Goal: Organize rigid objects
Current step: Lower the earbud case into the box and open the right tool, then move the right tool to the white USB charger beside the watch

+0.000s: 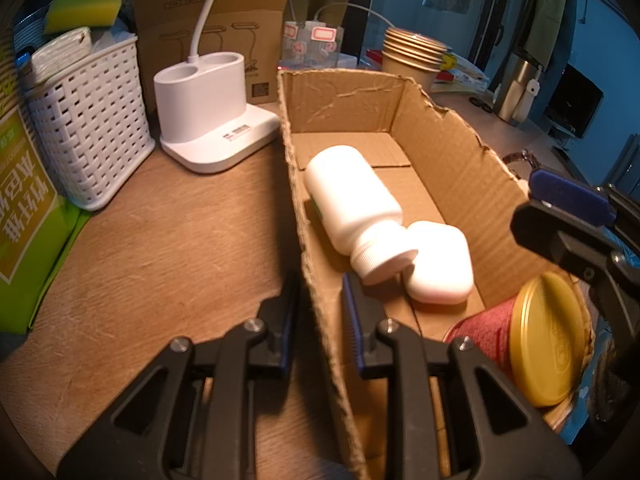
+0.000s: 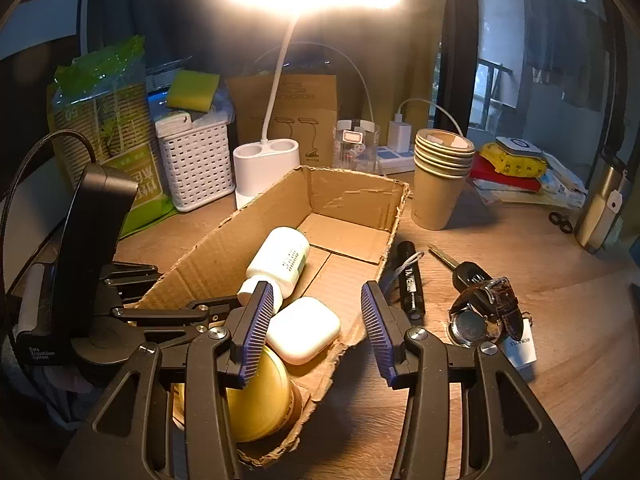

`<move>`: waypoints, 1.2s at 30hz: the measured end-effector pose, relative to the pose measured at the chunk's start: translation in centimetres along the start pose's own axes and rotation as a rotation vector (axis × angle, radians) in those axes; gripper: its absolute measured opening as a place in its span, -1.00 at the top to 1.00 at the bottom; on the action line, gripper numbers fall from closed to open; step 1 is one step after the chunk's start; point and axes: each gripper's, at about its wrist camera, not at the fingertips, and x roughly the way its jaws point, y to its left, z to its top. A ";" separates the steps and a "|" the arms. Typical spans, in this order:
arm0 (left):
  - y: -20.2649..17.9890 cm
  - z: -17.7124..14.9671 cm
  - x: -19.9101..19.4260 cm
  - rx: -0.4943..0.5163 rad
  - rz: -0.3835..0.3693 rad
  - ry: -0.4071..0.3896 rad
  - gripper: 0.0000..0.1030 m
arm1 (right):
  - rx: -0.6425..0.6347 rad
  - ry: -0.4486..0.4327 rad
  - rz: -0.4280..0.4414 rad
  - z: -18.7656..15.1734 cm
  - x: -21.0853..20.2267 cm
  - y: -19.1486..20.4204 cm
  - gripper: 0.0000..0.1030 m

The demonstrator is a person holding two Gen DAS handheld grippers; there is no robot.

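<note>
Left gripper point(image 1: 318, 312), nearest: jaws pinched shut on left wall of cardboard box point(image 1: 316, 280), one finger outside, one inside. Right gripper point(image 2: 318, 320): jaws apart, empty, straddling box's near right corner. Inside box: red tin with gold lid point(image 1: 544, 340) at near end; white pill bottle point(image 1: 352, 208) lying on its side mid-floor, cap against white earbud case point(image 1: 440, 268). Right of box on wooden desk point(image 2: 540, 248): black flashlight point(image 2: 412, 284), wristwatch point(image 2: 486, 312), car key point(image 2: 460, 268). Far side: white lamp base point(image 1: 212, 112).
</note>
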 end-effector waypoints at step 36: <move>0.0 0.0 0.0 -0.001 0.000 0.000 0.54 | 0.167 0.002 -0.179 -2.4 -2.4 -8.6 0.05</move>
